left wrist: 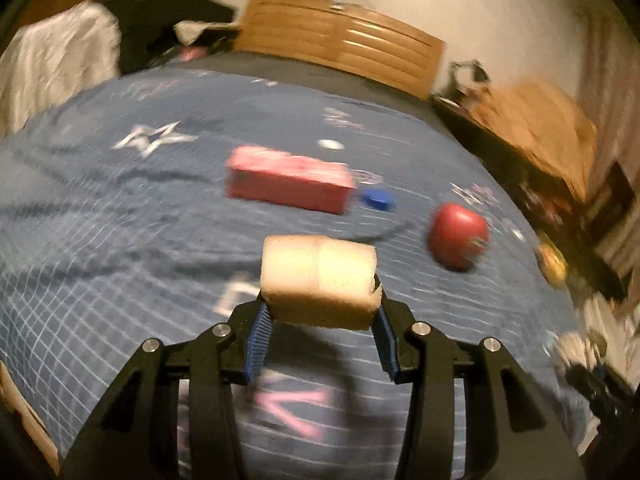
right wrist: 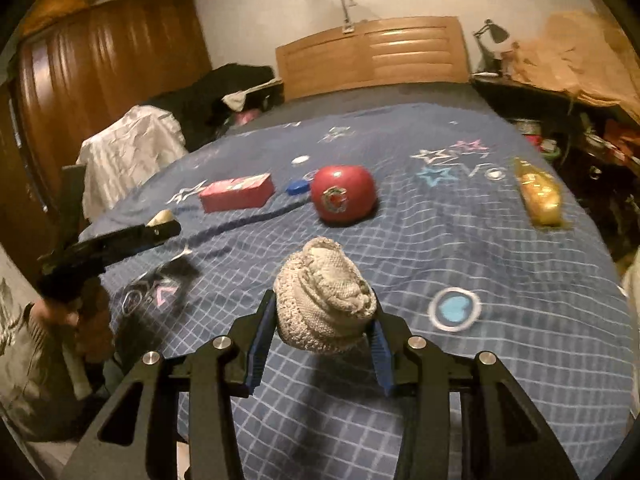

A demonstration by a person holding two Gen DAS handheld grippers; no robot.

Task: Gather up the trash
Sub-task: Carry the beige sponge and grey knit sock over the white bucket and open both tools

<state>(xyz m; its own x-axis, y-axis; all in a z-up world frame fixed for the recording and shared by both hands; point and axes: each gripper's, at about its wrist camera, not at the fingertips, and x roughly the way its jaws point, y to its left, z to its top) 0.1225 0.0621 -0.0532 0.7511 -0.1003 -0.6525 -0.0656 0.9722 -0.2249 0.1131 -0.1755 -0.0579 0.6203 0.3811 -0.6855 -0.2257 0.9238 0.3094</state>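
Note:
My left gripper (left wrist: 320, 308) is shut on a pale foam block (left wrist: 318, 280) and holds it above the blue bedspread (left wrist: 120, 240). My right gripper (right wrist: 322, 332) is shut on a balled beige knitted cloth (right wrist: 326, 296) above the bed. On the bedspread lie a pink box (left wrist: 288, 178) (right wrist: 237, 191), a blue cap (left wrist: 378, 199) (right wrist: 298, 187), a red round object (left wrist: 458, 236) (right wrist: 343, 193) and a yellow bottle (right wrist: 538, 194). The left gripper also shows in the right wrist view (right wrist: 160, 224) at the bed's left edge, with the foam at its tip.
A wooden headboard (right wrist: 372, 54) stands at the far end. A wardrobe (right wrist: 100, 76) and clothes piles (right wrist: 132, 148) are on the left. A cluttered dark shelf with brown paper (right wrist: 568, 60) and a lamp (right wrist: 490, 44) runs along the right.

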